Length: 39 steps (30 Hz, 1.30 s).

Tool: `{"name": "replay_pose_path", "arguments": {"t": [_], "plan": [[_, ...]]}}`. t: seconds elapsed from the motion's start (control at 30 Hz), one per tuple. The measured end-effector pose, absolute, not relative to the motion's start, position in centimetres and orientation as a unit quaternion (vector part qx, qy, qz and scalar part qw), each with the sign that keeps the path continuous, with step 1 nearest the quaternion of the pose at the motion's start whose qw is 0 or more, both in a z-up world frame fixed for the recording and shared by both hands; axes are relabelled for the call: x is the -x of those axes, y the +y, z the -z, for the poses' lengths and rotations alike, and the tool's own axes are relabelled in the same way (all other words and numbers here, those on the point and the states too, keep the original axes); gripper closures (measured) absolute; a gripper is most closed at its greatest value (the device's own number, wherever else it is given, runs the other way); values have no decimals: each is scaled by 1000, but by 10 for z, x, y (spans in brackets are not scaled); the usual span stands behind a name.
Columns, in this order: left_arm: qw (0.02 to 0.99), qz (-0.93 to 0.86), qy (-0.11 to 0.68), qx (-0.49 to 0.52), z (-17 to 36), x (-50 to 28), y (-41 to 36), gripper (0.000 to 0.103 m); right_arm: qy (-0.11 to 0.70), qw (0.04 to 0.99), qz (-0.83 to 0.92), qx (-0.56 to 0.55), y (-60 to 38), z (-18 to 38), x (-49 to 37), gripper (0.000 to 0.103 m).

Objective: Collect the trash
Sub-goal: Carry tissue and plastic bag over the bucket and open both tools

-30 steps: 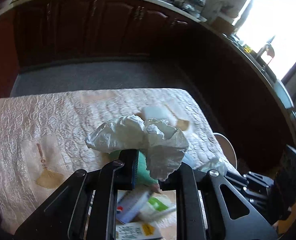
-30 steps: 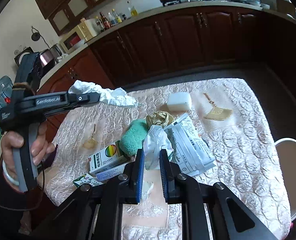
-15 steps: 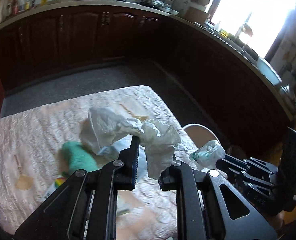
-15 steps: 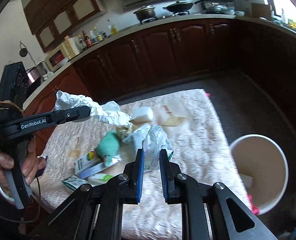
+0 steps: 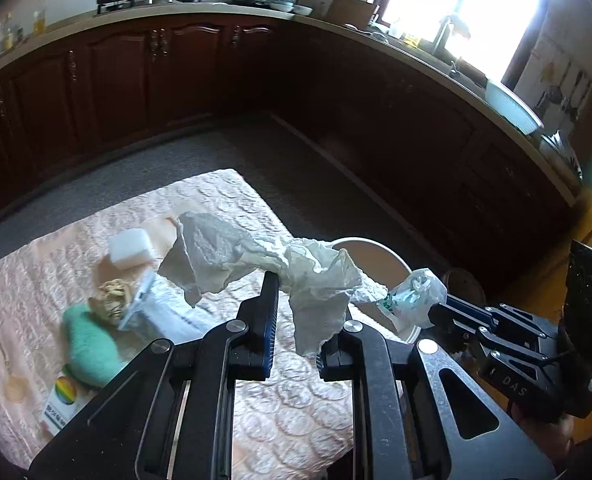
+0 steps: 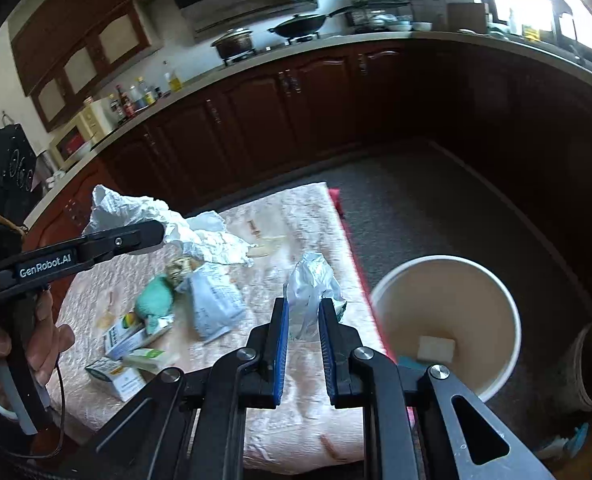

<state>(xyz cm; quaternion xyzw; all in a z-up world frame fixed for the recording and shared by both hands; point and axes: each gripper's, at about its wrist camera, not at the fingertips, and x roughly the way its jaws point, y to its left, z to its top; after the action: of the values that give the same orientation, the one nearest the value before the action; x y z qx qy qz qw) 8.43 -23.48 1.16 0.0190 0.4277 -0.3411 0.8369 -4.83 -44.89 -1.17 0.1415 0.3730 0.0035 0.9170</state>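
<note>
In hand: our left gripper (image 5: 296,292) clamped on a crumpled paper towel (image 5: 255,264); our right gripper (image 6: 300,312) clamped on a crumpled plastic bag (image 6: 312,284). Both loads hang over the table edge (image 6: 356,276), beside the bin (image 6: 508,308) on the floor.

Risk: we judge that an early release drops the light, trailing paper outside the rim.

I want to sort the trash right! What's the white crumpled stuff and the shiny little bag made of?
The white wad in the left gripper looks like soft matte tissue paper with fine creases. The bag in the right gripper looks like thin, see-through, glossy plastic.
</note>
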Motion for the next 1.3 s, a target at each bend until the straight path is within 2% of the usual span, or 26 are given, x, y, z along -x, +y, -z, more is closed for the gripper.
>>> {"name": "replay_pose_path", "arguments": {"t": [0.97,1.0,1.07,1.13,1.2,1.3], "plan": [[775,386,499,-46,75,-90,-365,89,419,877,110,-210,-557,69,59,88],[773,387,501,-48,79,-90,-369,88,422,874,116,-211,-560,71,60,84],[772,385,504,-54,87,-90,-375,75,427,870,127,-212,-566,75,62,72],[766,390,509,-51,92,-89,-380,50,427,868,133,-215,-570,78,65,67],[763,393,511,-48,96,-88,-382,42,433,865,137,-214,-573,81,67,66],[761,393,513,-51,100,-87,-383,41,438,861,142,-213,-576,85,68,66]]}}
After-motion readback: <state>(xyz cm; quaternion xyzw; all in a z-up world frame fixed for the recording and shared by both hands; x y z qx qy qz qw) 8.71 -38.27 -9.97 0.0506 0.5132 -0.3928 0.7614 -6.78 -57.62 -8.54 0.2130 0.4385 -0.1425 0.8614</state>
